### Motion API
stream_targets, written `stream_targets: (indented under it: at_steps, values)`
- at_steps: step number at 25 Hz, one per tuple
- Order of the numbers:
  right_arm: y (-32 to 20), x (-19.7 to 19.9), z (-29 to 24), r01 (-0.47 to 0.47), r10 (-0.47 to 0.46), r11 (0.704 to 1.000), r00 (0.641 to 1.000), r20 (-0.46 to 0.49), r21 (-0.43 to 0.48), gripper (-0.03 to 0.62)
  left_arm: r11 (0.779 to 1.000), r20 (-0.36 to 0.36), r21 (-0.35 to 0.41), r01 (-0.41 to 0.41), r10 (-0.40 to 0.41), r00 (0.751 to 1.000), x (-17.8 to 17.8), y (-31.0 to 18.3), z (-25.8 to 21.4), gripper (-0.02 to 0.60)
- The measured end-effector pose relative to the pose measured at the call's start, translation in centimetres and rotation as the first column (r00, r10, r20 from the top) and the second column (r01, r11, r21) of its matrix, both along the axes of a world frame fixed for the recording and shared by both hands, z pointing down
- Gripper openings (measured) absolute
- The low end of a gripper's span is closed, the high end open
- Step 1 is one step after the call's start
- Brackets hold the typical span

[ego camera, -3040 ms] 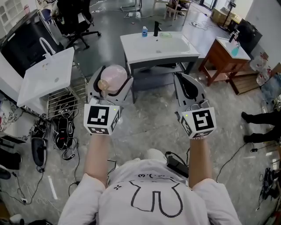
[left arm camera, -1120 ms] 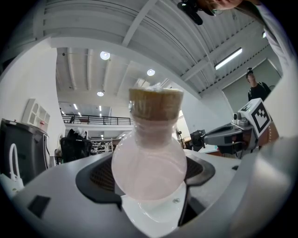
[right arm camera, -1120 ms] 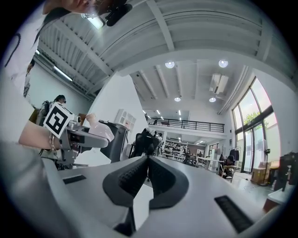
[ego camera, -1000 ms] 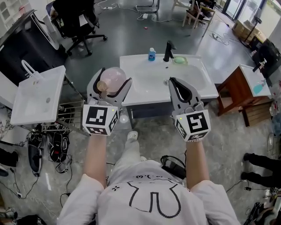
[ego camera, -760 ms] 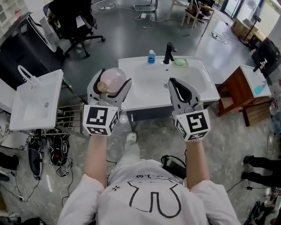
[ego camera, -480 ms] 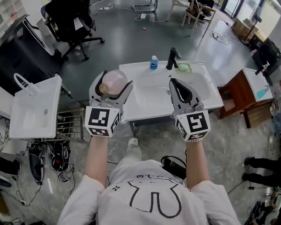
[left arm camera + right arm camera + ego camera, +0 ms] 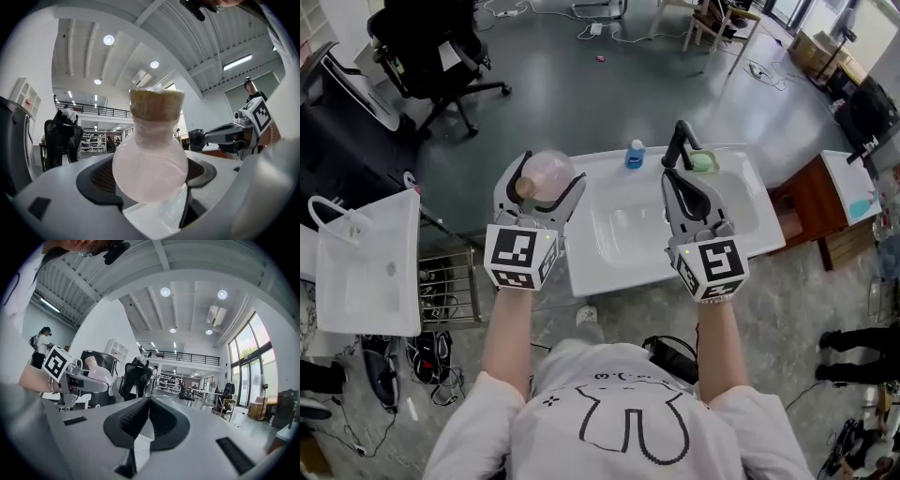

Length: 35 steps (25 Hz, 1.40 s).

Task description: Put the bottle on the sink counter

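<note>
A round pink bottle [image 7: 546,172] with a cork stopper is held up in the air, my left gripper [image 7: 550,172] shut on its belly. In the left gripper view the bottle [image 7: 150,164] fills the middle between the jaws, cork [image 7: 156,105] upward. The white sink counter [image 7: 609,262] lies below and just ahead of both grippers; its left end is under the bottle. My right gripper [image 7: 672,178] hangs over the basin, jaws shut with nothing between them, as the right gripper [image 7: 149,400] view also shows.
On the counter's back edge stand a small blue bottle [image 7: 635,155], a black faucet [image 7: 680,143] and a green soap dish [image 7: 705,162]. Another white sink [image 7: 361,267] and a wire rack [image 7: 450,286] are at left, a wooden table [image 7: 825,202] at right, an office chair [image 7: 417,42] beyond.
The sink counter has come closer and now lies under the grippers as the person walked up to it. Both grippers keep their pose; the bottle stays held.
</note>
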State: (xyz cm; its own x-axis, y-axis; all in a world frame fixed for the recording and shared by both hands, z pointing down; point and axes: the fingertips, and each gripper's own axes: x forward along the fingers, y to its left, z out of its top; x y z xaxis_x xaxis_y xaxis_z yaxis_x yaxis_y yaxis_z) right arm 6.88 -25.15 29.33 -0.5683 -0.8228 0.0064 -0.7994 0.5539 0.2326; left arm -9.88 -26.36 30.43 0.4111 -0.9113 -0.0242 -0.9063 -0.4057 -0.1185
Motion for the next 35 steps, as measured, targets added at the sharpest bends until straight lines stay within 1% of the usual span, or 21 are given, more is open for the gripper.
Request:
stream_targets:
  at_steps: [8,14,22,27,35]
  values:
    - [-5.8,-1.7,2.9,-0.021,0.019,0.998,0.999,-0.033,-0.063,0.029,0.996,-0.019,-0.084,-0.039,0.037,0.999,-1.1,-6.7,4.0,0.402]
    - [-8.9,-2.4,5.5,-0.037,0.034,0.992,0.999,-0.024,-0.121,0.029,0.985,-0.031,-0.158,-0.07,0.065,0.997,-1.4,-10.2,7.6,0.402]
    - [-10.7,-2.1,9.1,-0.049,0.044,0.976,0.999,-0.026,-0.212,0.029,0.964,-0.068,-0.255,-0.083,0.067,0.995,-1.2,-12.3,12.1,0.402]
    - [-11.5,-1.8,10.9,-0.035,0.026,0.965,0.999,-0.035,-0.259,0.029,0.946,-0.089,-0.317,-0.068,0.042,0.995,-1.0,-12.8,14.6,0.402]
    - [-13.1,-2.5,14.0,-0.003,-0.006,0.945,1.0,-0.029,-0.328,0.029,0.913,-0.095,-0.407,-0.033,-0.007,0.995,-1.5,-13.6,18.4,0.402]
